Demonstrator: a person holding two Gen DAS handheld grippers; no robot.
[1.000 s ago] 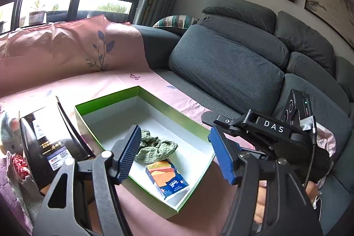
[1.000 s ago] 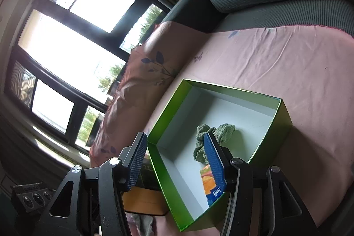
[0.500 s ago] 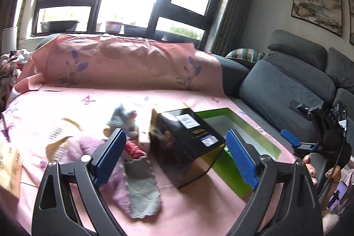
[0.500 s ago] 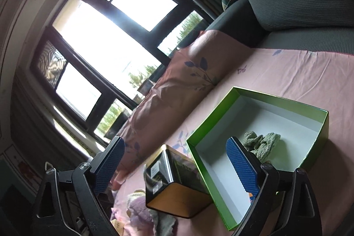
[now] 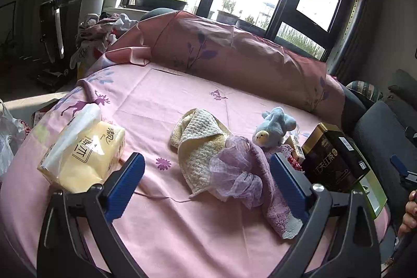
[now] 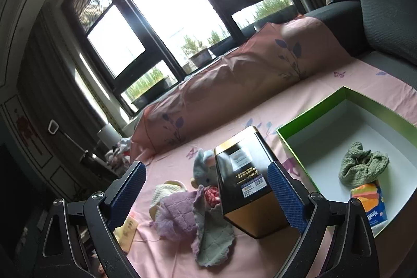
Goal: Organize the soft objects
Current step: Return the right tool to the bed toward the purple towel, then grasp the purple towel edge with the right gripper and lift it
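Observation:
A heap of soft things lies on the pink sheet (image 5: 182, 226): a cream towel (image 5: 200, 145), a lilac mesh cloth (image 5: 234, 173), a purple towel (image 5: 271, 197) and a blue plush toy (image 5: 273, 127). My left gripper (image 5: 207, 177) hovers in front of the heap, its jaws opening and gripping nothing. A green box (image 6: 312, 116) to the right holds a green cloth (image 6: 362, 168) and a small orange tissue pack (image 6: 370, 205). My right gripper (image 6: 206, 192) is open and empty, aimed at a black tea tin (image 6: 242, 179) between box and heap.
A yellow tissue pack (image 5: 83, 153) lies at the sheet's left side. The grey sofa (image 6: 385, 17) rises to the right and a pink-covered bolster (image 5: 234, 54) runs along the back. A hand (image 5: 410, 207) shows at the right edge.
Both grippers swung left, away from the green box toward the heap, and both sets of jaws widened. The left wrist view no longer looks into the box.

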